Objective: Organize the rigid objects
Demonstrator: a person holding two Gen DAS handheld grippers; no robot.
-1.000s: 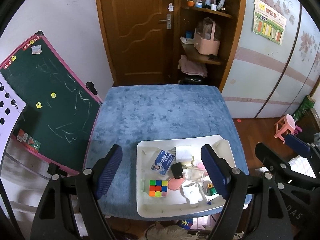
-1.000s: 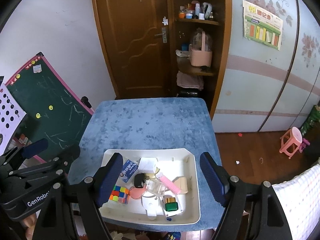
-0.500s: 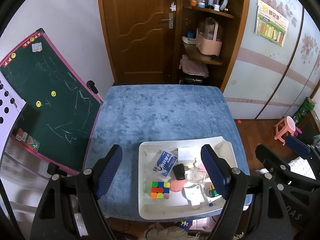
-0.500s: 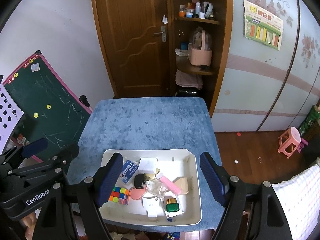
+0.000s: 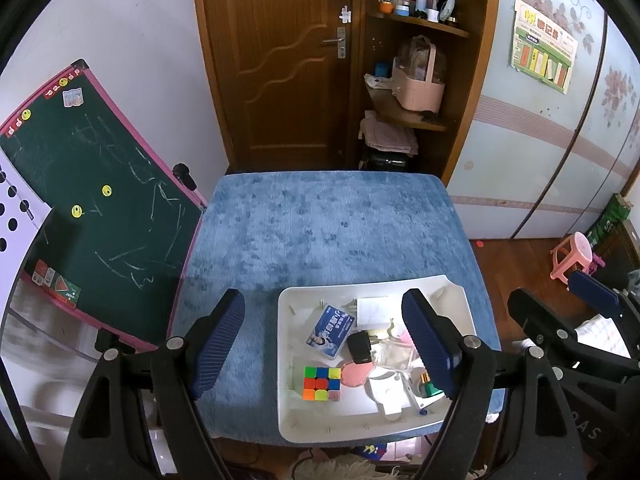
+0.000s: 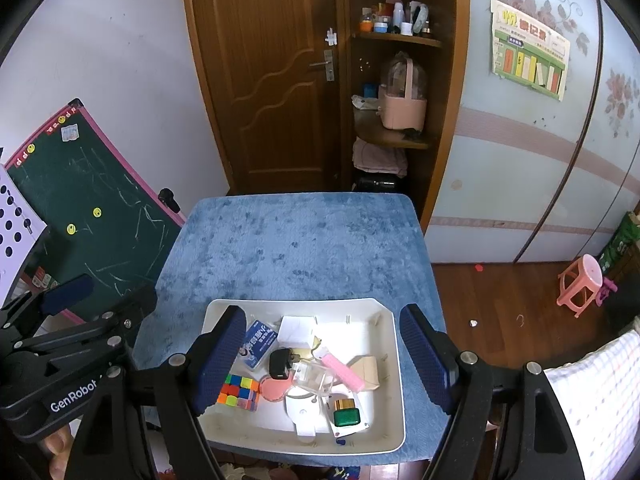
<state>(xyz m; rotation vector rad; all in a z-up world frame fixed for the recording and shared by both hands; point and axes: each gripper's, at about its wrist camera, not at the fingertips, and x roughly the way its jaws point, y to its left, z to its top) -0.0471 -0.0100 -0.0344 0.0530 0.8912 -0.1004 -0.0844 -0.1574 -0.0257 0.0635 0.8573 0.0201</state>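
Note:
A white tray (image 5: 288, 408) (image 6: 390, 412) lies at the near edge of a blue-covered table (image 5: 328, 232) (image 6: 304, 240). Several small items fill it: a colour cube (image 5: 322, 383) (image 6: 238, 393), a blue box (image 5: 331, 331) (image 6: 256, 343), a black plug adapter (image 5: 359, 347) (image 6: 281, 363), a pink round pad (image 5: 357, 374) (image 6: 275, 389), a clear plastic case (image 6: 314, 376), a pink flat stick (image 6: 347, 372) and a green bottle (image 6: 346, 416). My left gripper (image 5: 326, 344) hovers open above the tray's left part. My right gripper (image 6: 322, 360) hovers open above the tray. Neither holds anything.
A green chalkboard (image 5: 80, 200) (image 6: 96, 216) leans left of the table. Behind stand a wooden door (image 5: 280, 60) and shelves with a pink basket (image 5: 418, 88) (image 6: 402, 110). A pink stool (image 5: 572, 260) (image 6: 580, 284) sits on the wooden floor at right.
Both views have drifted only slightly; the tray sits a little further right in the left wrist view. Both grippers stay open and empty.

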